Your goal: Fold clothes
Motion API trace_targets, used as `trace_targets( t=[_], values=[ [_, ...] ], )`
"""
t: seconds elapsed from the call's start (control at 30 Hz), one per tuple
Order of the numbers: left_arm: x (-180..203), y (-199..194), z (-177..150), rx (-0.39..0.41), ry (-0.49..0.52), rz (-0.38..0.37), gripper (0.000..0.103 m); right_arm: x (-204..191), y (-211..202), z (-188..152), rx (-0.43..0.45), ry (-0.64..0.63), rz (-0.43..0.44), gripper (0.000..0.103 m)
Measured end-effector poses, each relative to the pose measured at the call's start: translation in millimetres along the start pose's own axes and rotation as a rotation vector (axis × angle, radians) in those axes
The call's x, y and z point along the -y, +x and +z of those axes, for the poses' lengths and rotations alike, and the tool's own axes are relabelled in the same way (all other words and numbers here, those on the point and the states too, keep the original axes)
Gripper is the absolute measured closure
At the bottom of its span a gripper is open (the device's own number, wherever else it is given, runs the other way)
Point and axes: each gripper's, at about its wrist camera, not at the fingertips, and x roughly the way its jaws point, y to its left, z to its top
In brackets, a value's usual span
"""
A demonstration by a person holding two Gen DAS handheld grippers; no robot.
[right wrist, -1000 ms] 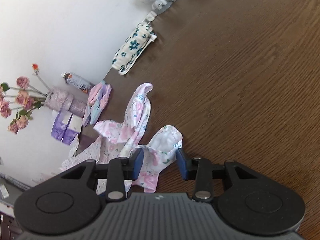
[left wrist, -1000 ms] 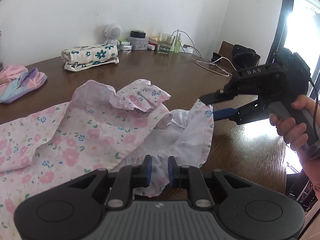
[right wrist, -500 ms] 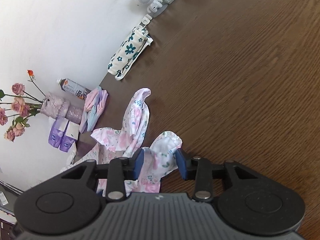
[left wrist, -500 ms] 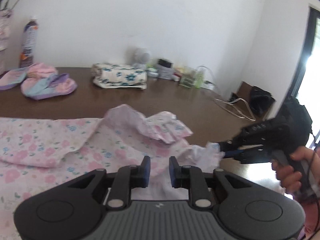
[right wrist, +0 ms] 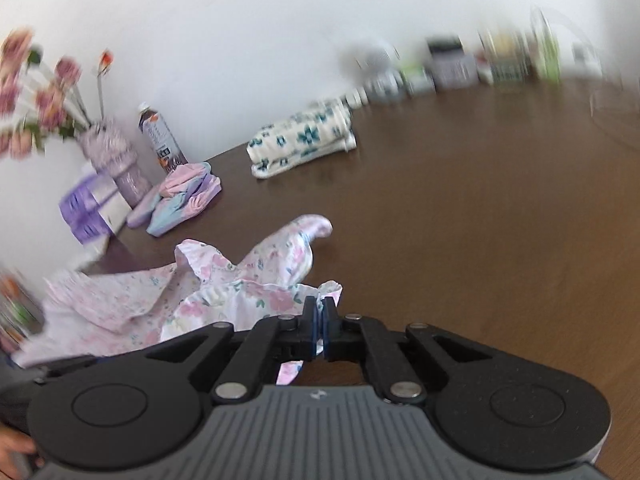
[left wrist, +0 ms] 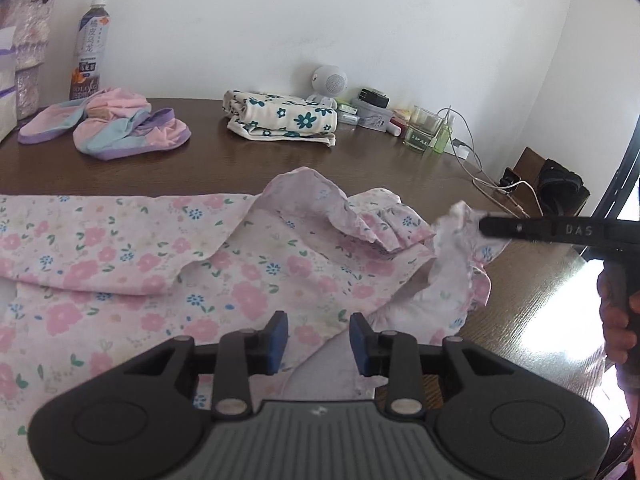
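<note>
Nearest, the left gripper (left wrist: 318,330) hangs over the one pink floral garment (left wrist: 160,264) spread along the near edge of the brown table (left wrist: 380,168); its jaws are opening, pads apart above the cloth and pressing on nothing. The right gripper (right wrist: 320,322) has its jaws closed tight on the garment's frilled white edge (right wrist: 330,290) near the table's right side, with that ruffle raised off the wood. Farther back lie two more cloth items: a crumpled pink, blue and purple piece (left wrist: 120,128) toward the far left corner, and one folded cream bundle with teal flowers (left wrist: 280,118) by the far edge. One bottle (left wrist: 88,48) stands behind the crumpled piece.
</note>
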Motion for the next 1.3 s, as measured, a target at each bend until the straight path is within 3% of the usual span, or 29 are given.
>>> trace_targets(
  t=[0.17, 0.27, 0.37, 0.47, 0.6, 0.77, 0.9, 0.97, 1.1, 1.13, 1.2, 1.3],
  values=[
    [1, 2, 1, -0.008, -0.011, 0.012, 0.082, -57, -1, 3, 0.038, -0.363, 0.018, 0.101],
    [1, -3, 4, -0.006, -0.018, 0.000, 0.085, -89, 6, -12, -0.018, -0.539, 0.087, 0.101],
    [8, -7, 10, -0.016, 0.002, -0.023, 0.085, -105, 12, -28, -0.090, -0.622, 0.142, 0.101],
    [18, -3, 15, -0.065, 0.057, -0.047, 0.085, -105, 13, -34, -0.129, -0.606, 0.167, 0.100],
    [32, 13, 16, -0.150, 0.140, -0.045, 0.086, -85, 1, -29, -0.127, -0.485, 0.214, 0.081],
    [46, 17, 13, -0.192, 0.250, -0.004, 0.086, -54, -22, -28, -0.057, -0.331, 0.211, 0.078],
    [57, 9, 22, -0.166, 0.273, 0.001, 0.086, -25, -36, -24, 0.035, -0.184, 0.191, 0.060],
    [67, 5, 28, -0.147, 0.286, -0.016, 0.086, -10, -32, -23, 0.042, -0.100, 0.168, 0.060],
    [83, 1, 39, -0.131, 0.285, -0.063, 0.086, 18, -6, -27, -0.051, 0.054, 0.166, 0.061],
    [85, 1, 42, -0.132, 0.271, -0.075, 0.086, 19, 0, -29, -0.067, 0.055, 0.164, 0.061],
    [88, 2, 47, -0.138, 0.234, -0.112, 0.084, 17, 8, -34, -0.090, 0.029, 0.168, 0.083],
    [88, 10, 50, -0.157, 0.165, -0.153, 0.070, 7, 10, -40, -0.091, -0.060, 0.159, 0.086]
  ],
)
